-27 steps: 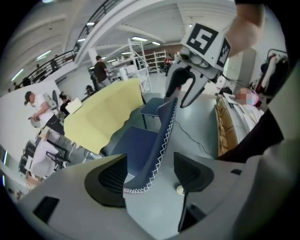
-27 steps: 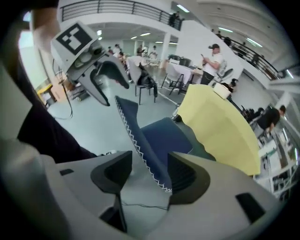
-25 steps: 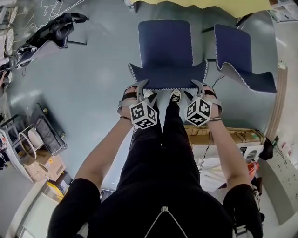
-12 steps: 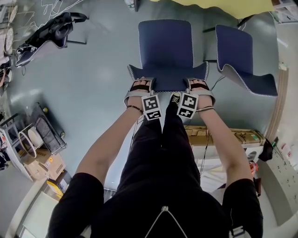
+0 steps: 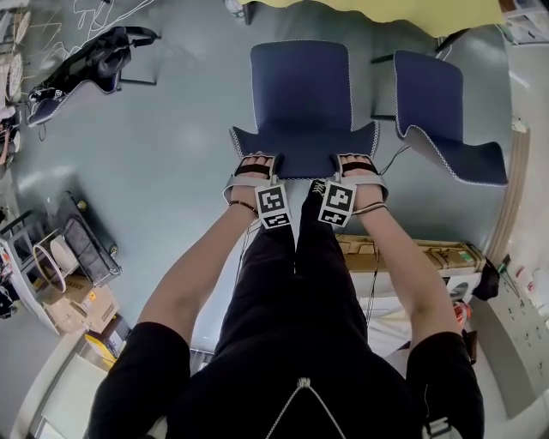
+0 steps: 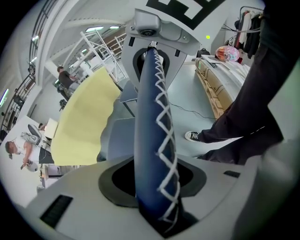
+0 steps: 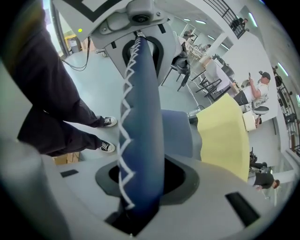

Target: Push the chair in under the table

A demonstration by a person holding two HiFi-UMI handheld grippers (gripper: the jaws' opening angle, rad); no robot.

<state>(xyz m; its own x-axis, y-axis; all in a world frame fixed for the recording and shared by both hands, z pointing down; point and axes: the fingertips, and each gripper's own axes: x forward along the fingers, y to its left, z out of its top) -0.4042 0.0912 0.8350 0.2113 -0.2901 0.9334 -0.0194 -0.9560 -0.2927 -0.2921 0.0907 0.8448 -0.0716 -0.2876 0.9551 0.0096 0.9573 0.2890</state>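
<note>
A dark blue chair [image 5: 300, 86] with white edge stitching stands in front of me, its seat toward the yellow table [image 5: 369, 9] at the top of the head view. Both grippers sit on the top edge of its backrest [image 5: 304, 159]. My left gripper [image 5: 256, 165] is near the left corner and my right gripper [image 5: 356, 163] near the right. Their jaws have just been closing. In the left gripper view the stitched edge [image 6: 152, 140] fills the left gripper [image 6: 152, 187]. In the right gripper view the stitched edge [image 7: 140, 131] is clamped in the right gripper [image 7: 140, 187].
A second blue chair [image 5: 437, 111] stands close on the right. Another chair [image 5: 86, 60] lies at the upper left. Cardboard boxes [image 5: 403, 253] and a cable are behind my right leg, a cart [image 5: 81, 249] at the left. My shoe [image 6: 192, 136] is just behind the chair.
Both grippers dropped from above the backrest onto its top edge and rolled so their marker cubes face up. Their jaws went from wide open to closed on the edge.
</note>
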